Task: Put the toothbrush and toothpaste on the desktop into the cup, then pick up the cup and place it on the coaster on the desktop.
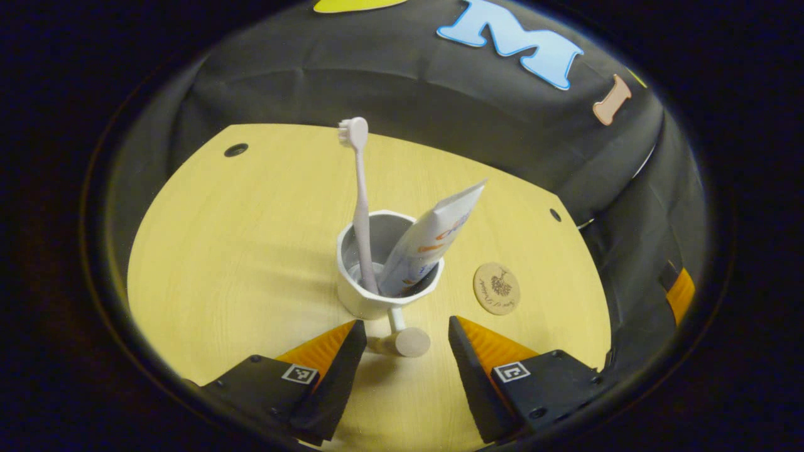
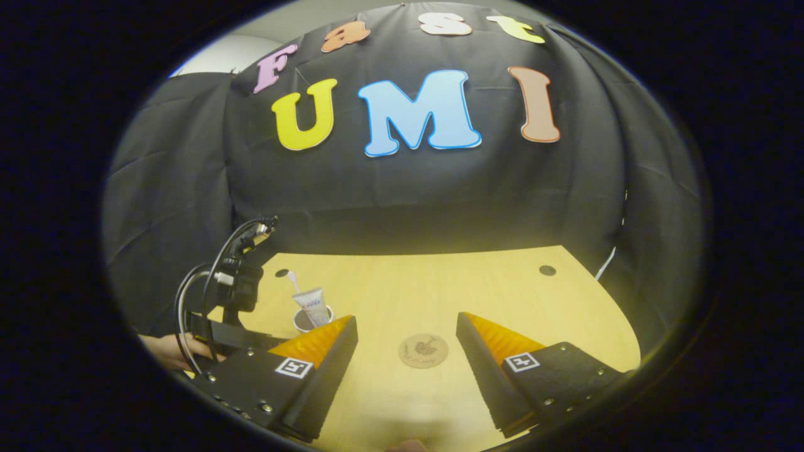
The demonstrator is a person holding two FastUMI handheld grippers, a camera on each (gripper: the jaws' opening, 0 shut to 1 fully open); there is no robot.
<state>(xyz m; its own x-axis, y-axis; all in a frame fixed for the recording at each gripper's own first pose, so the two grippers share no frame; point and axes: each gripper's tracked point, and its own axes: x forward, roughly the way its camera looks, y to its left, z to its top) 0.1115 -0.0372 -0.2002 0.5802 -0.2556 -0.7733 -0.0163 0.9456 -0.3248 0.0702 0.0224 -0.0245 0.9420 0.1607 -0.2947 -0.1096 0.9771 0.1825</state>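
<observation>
Toothbrush (image 1: 360,188) and toothpaste (image 1: 427,242) stood in the white cup (image 1: 377,295) on the pale wooden desktop (image 1: 239,251), round coaster (image 1: 496,289) to its right. Left gripper (image 1: 402,333) and right gripper (image 2: 407,326) both gaped, released.

A pale wooden desktop (image 1: 239,251) (two small dark holes (image 1: 236,150) near its far edge) spans mid-frame beneath draped black cloth (image 2: 402,194).

Both tools held wide open, low in their frames.

Left tool (image 1: 402,333): fingers spread at the bottom centre of the left gripper view, nothing pressed between them. Right tool (image 2: 407,336): fingers likewise parted at the bottom of the right gripper view; at its lower left a hand (image 2: 166,348) grips the other tool's body.
</observation>
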